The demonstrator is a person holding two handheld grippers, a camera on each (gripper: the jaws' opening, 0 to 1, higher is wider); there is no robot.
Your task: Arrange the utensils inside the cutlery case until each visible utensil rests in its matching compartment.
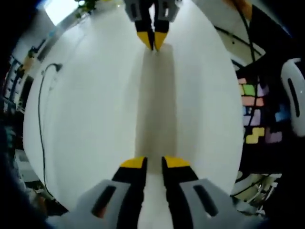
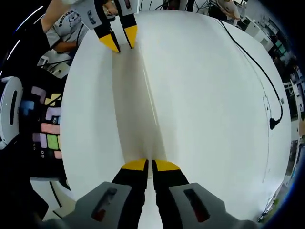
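- The white table (image 1: 95, 119) is the biggest thing in front of you; it spreads across most of the left gripper view and shows again in the right gripper view (image 2: 205, 105), bare and bright, with a soft grey band of shadow running between the two grippers.
- Beyond the table edge you have a dark surface with pastel blocks (image 1: 255, 112) in pink, green, purple, yellow and blue; in the right gripper view the same blocks (image 2: 45, 124) sit at the left.
- A white rounded object (image 1: 295, 95) with a dark slot stands just beside those blocks.
- A thin black cable (image 2: 257, 71) runs along the table near its far edge and ends in a small dark plug; in the left gripper view it (image 1: 43, 109) curves down the left side.
- Your left gripper (image 1: 153, 162) rises from the bottom of its own view over the table, its yellow-tipped jaws a small gap apart and holding nothing; in the right gripper view it (image 2: 120, 43) points in from the top.
- Your right gripper (image 2: 151, 164) has its yellow tips nearly together, only a thin slit between them, nothing clamped; in the left gripper view it (image 1: 153, 40) comes in from the top with tips almost meeting.
- I can't make out the cutlery case or any utensil from these pictures.
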